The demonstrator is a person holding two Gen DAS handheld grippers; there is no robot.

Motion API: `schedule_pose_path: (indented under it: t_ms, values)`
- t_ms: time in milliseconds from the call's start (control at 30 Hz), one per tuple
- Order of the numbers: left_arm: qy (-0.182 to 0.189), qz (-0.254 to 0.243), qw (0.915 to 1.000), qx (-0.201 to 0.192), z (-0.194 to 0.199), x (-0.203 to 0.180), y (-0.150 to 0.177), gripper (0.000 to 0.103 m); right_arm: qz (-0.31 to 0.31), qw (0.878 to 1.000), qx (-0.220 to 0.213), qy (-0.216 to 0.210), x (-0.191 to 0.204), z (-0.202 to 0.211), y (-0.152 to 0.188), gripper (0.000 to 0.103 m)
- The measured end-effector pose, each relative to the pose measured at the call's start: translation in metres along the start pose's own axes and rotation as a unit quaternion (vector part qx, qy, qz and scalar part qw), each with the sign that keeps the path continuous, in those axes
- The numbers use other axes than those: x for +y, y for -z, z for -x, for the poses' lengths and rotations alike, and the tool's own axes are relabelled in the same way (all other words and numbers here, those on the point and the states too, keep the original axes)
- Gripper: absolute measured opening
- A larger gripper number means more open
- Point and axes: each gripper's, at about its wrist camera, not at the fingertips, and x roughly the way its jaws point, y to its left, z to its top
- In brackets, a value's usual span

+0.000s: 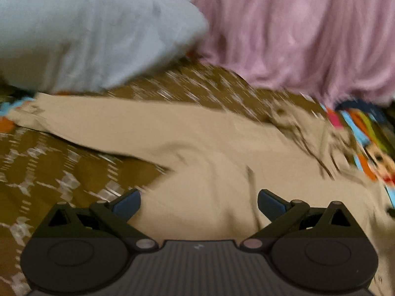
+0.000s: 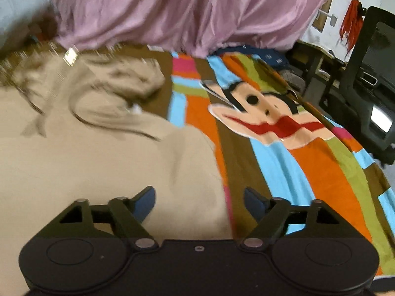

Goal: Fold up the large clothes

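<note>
- A pale blue-grey pillow (image 1: pixel 98 32) lies at the far left on a brown bed cover with white pattern (image 1: pixel 44 162).
- The large beige cloth garment (image 1: pixel 202 148) is spread on the bed, with its rumpled hood part (image 2: pixel 103 88) beside a striped colourful blanket with a cartoon monkey face (image 2: pixel 271 120).
- The left claw (image 1: pixel 199 203) is spread wide above the beige cloth, pinching nothing.
- The right claw (image 2: pixel 199 203) is also spread, over the garment's right edge.
- A pink wrinkled fabric (image 2: pixel 172 12) is heaped behind.

beige garment (image 1: pixel 209 148) — blurred, edges cut off
</note>
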Motion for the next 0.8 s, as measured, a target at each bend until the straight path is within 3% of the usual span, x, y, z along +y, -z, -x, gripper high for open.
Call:
schedule_pose_path:
  t_ms: [167,300,400,500,633,700,800]
  values:
    - [-0.084,0.093,0.9919,-0.024,0.008,0.077,-0.023,0.102,-0.035,0.991,-0.015,-0.127,0.007,0.085,0.008,0.101]
    - [-0.112,0.187,0.9757,-0.016,-0.008,0.161,-0.039,0.102,-0.027,0.974,-0.012,-0.223,0.015,0.146,0.035,0.102]
    - [-0.128,0.222,0.9666,-0.011,-0.029,0.216,-0.061,0.102,-0.011,0.963,-0.016,-0.269,0.020,0.173,0.062,0.102]
    - [-0.167,0.205,0.9643,-0.005,-0.055,0.254,-0.088,0.102,-0.004,0.963,-0.027,-0.268,0.029,0.185,0.090,0.102]
    - [-0.204,0.222,0.9534,-0.002,-0.084,0.294,-0.109,0.102,-0.011,0.968,-0.025,-0.250,0.034,0.183,0.104,0.102]
    - [-0.210,0.247,0.9461,-0.002,-0.095,0.311,-0.115,0.097,-0.010,0.970,-0.025,-0.243,0.034,0.180,0.106,0.102]
    - [-0.201,0.295,0.9342,0.002,-0.109,0.332,-0.116,0.081,-0.014,0.971,-0.006,-0.238,0.036,0.171,0.112,0.102]
